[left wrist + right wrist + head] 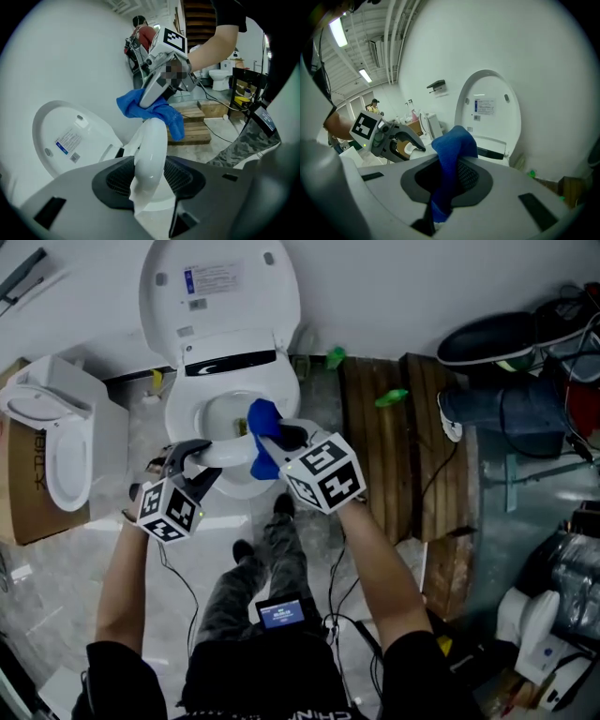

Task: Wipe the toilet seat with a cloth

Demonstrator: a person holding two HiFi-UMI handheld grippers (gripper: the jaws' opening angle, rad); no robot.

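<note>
the left gripper point(208, 463) straddles the front rim of the toilet seat point(151, 145), its jaws wide with a gap on either side, probably to steady the seat. the right gripper point(277, 439) has its jaws clamped on the blue cloth point(452, 152), which lies on the seat's front right, placed to start wiping. the lid point(220, 282) stands raised behind the seat.
</note>
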